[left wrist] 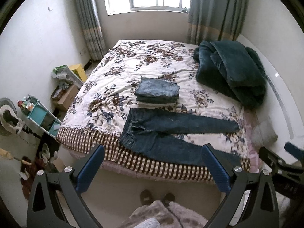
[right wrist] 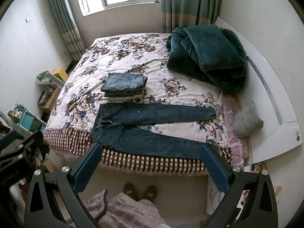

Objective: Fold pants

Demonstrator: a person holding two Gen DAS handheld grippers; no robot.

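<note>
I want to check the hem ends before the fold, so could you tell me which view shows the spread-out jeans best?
The right wrist view: the jeans lie nearly whole, with only the near leg's hem behind the right gripper. In the left wrist view, the left gripper hides more of that leg.

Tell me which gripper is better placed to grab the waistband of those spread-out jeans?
Probably the left gripper: the jeans have their waistband toward the bed's left side, nearer it. The right gripper sits nearer the leg ends. Both are open and off the bed.
</note>
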